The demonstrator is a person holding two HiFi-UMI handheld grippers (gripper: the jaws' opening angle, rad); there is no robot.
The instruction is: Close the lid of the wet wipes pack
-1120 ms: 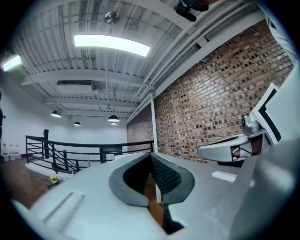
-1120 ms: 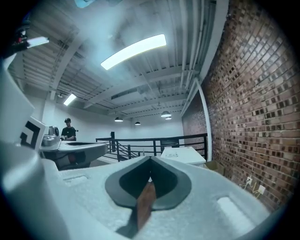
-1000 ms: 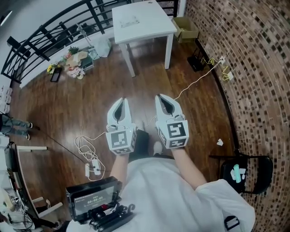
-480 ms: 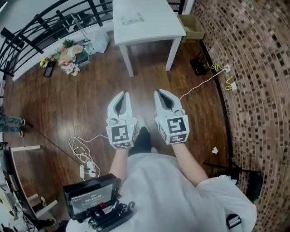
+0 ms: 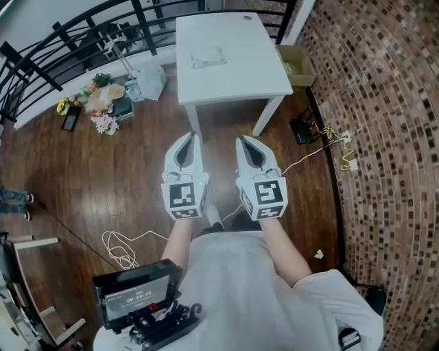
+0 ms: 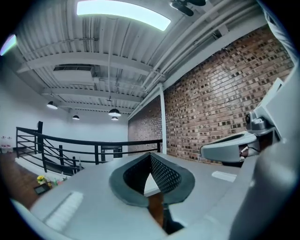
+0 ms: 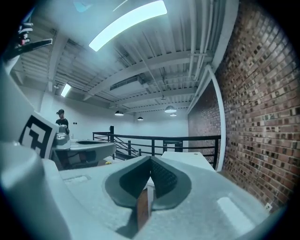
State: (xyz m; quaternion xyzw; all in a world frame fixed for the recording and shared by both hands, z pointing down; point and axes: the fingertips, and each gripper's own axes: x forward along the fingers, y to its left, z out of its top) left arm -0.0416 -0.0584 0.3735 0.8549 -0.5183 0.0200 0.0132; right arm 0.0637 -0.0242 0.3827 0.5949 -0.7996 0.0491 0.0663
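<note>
Dark glossy wooden floor [image 5: 103, 178]; white square table [image 5: 250, 79] ahead; brown brick wall [image 5: 391, 137] right; black metal railing [image 5: 82, 34] behind; long ceiling strip light [image 6: 124, 11] overhead.

Wet wipes pack [image 5: 208, 58], lid too small for detail.

The wet wipes pack [image 5: 208, 58] is a flat, pale, roughly rectangular packet lying on the white table [image 5: 260, 68], at about twelve o'clock in the head view, too small to tell whether its lid is open or closed.
</note>
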